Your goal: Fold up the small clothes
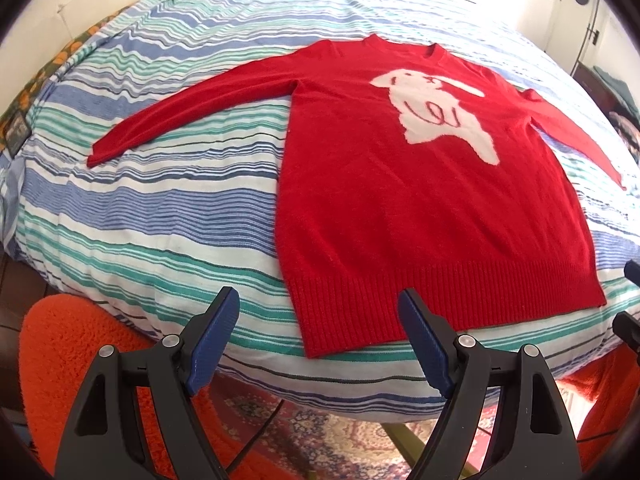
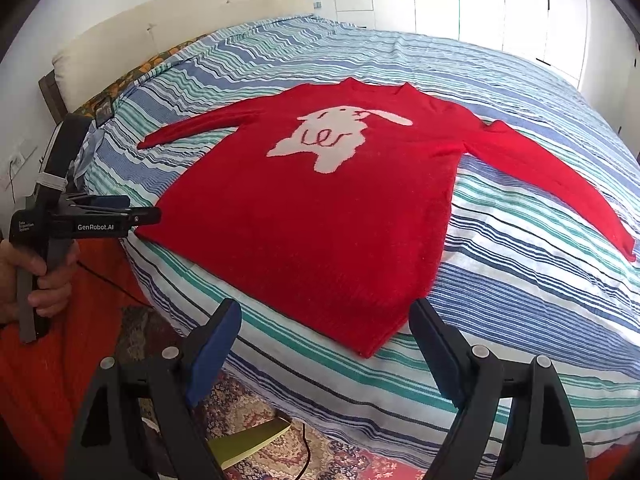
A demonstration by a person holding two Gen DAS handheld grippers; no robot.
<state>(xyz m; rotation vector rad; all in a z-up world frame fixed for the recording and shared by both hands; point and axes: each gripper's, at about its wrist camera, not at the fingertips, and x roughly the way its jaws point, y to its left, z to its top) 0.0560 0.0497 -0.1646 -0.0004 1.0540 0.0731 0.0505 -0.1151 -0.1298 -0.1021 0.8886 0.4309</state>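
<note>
My left hand-held gripper (image 1: 319, 328) has its jaws wide apart and holds nothing; it hangs just before the ribbed hem of the sweater (image 1: 420, 200), at the hem's left corner. My right hand-held gripper (image 2: 325, 344) is also spread wide and holds nothing, near the hem's right corner. In the right wrist view I see the left hand-held gripper from the side, at the left of the sweater, with my hand (image 2: 38, 276) around its handle. The sweater is red with a white animal figure (image 1: 436, 112) on the chest. It lies flat and face up on the striped bed (image 1: 160, 208), hem toward me, both sleeves stretched out to the sides. Below the bed, nearer to me than the sweater, there is a patterned rug (image 1: 328, 428).
</note>
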